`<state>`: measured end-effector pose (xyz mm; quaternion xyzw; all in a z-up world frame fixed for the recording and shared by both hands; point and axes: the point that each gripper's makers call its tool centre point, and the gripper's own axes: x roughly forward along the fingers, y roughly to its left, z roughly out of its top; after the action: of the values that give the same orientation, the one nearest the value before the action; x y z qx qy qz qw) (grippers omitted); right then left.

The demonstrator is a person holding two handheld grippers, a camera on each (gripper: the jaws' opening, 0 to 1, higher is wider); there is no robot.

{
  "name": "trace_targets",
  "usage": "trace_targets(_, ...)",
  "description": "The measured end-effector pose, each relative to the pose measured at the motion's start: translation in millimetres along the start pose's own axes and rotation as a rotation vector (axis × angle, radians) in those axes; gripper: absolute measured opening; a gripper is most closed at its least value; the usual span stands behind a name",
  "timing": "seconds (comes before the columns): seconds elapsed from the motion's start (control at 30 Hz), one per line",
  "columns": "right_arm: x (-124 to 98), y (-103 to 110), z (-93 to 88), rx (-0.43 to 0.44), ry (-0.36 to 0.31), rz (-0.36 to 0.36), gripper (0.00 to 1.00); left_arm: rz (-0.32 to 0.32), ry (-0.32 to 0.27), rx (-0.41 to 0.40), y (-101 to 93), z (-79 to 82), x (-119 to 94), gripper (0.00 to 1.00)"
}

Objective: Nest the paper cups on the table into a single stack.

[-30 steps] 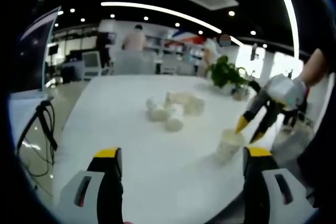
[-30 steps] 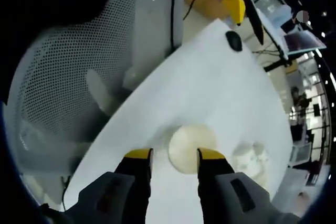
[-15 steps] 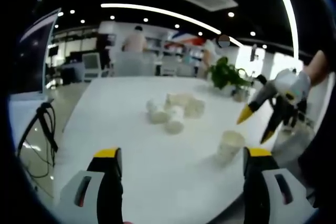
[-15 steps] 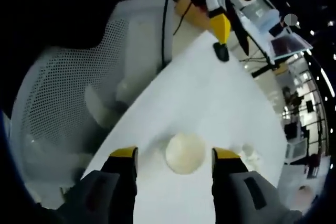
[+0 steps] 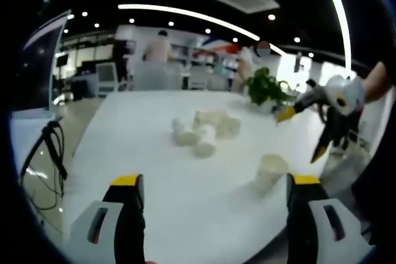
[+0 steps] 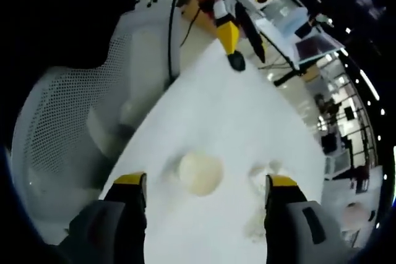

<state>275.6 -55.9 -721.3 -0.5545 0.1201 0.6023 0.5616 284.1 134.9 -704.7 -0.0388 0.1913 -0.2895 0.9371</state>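
A single upright paper cup (image 5: 270,172) stands near the white table's (image 5: 154,171) right edge. Several more paper cups (image 5: 204,130) lie in a loose cluster at the table's middle. My left gripper (image 5: 213,180) is low at the near edge, open, nothing between its yellow-tipped jaws. My right gripper (image 5: 303,131) hangs open above and to the right of the upright cup. In the right gripper view the same cup (image 6: 200,173) is seen from above between the wide-open jaws of my right gripper (image 6: 204,180), with the cluster (image 6: 267,169) beyond. The left gripper (image 6: 230,41) shows at the top.
A potted plant (image 5: 265,86) stands at the table's far right. A white mesh chair (image 6: 68,122) sits beside the table edge. Cables (image 5: 52,146) hang off the left side. People stand in the far background.
My right gripper let go of the upright cup, opened wide and rose away from it. The cup stays standing. My left gripper has not moved.
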Motion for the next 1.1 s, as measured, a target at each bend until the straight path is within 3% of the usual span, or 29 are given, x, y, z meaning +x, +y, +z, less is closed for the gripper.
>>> trace_targets(0.3,-26,-26,9.0,0.106,-0.054,-0.155,1.0,-0.003,0.0,-0.003,3.0,-4.4,0,0.94)
trace_targets(0.63,-48,-39,-4.2,0.252,-0.059,-0.259,1.0,-0.017,0.003,-0.002,0.5,-3.5,5,0.94)
trace_targets(0.8,-70,-59,-20.5,0.463,-0.102,-0.409,1.0,-0.023,-0.004,-0.006,2.0,-1.1,7,0.94)
trace_targets(0.9,-80,-66,-24.7,0.528,-0.134,-0.465,1.0,-0.031,0.003,0.001,1.2,-1.4,7,0.94)
trace_targets(0.97,-85,-66,-37.1,0.685,-0.139,-0.479,1.0,-0.039,0.004,0.006,1.9,-0.8,8,0.94)
trace_targets(1.03,-94,-73,-49.5,0.738,-0.125,-0.538,1.0,-0.042,0.006,0.007,2.6,-0.2,9,0.94)
trace_targets(1.1,-100,-77,-52.7,0.79,-0.153,-0.574,1.0,-0.047,0.003,-0.004,3.0,0.5,9,0.94)
